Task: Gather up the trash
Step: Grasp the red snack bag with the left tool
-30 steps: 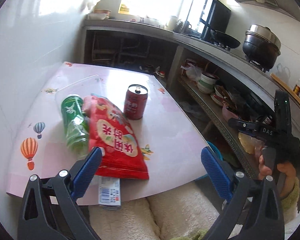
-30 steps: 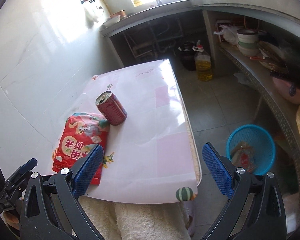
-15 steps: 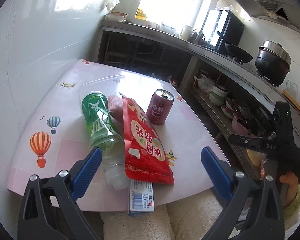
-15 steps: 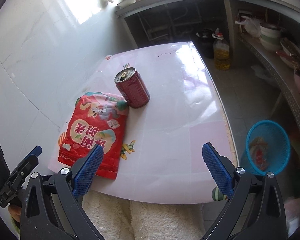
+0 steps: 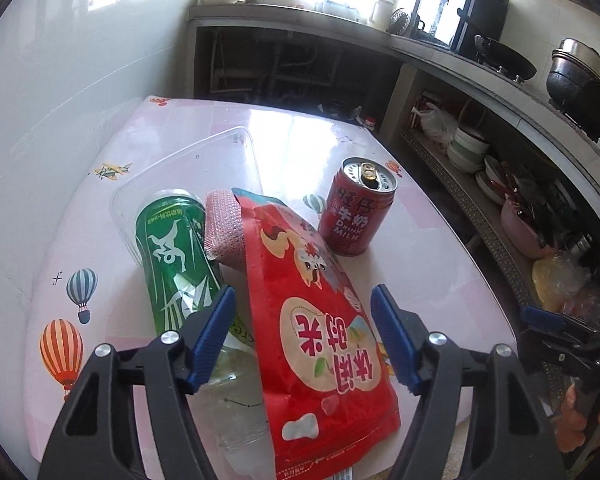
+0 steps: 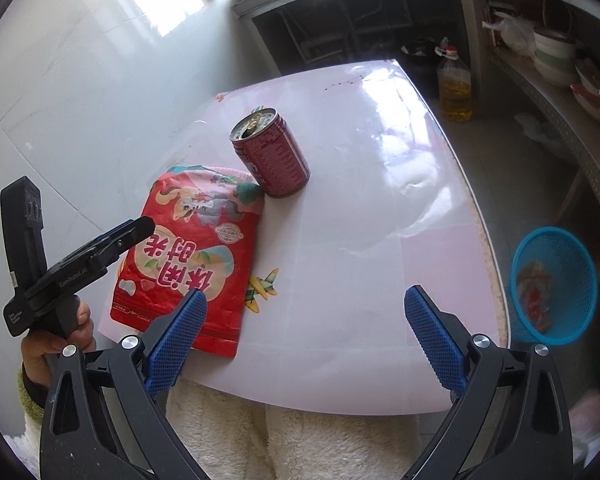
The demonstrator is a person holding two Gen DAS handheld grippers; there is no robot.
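Observation:
A red snack bag point(image 5: 320, 340) lies on the pink table point(image 5: 300, 140), overlapping a green-labelled plastic bottle point(image 5: 176, 256) on its side. A pink scouring pad point(image 5: 224, 228) and a clear plastic lid point(image 5: 204, 160) lie behind them. An opened red can point(image 5: 358, 212) stands upright to the right. My left gripper point(image 5: 302, 320) straddles the near half of the bag; its jaws are closing and the pads do not touch it. In the right wrist view, the bag point(image 6: 188, 256) and can point(image 6: 272, 152) show, and my right gripper point(image 6: 306, 300) hangs open over bare table.
A blue basket point(image 6: 554, 284) holding scraps stands on the floor right of the table. An oil bottle point(image 6: 454, 80) stands further back. Shelves of bowls point(image 5: 468, 148) and a counter with pots point(image 5: 580, 76) run along the right. A white wall borders the left.
The left gripper has moved forward and down over the snack bag, and its jaws have narrowed around it. The right gripper came a little closer to the table, then held still.

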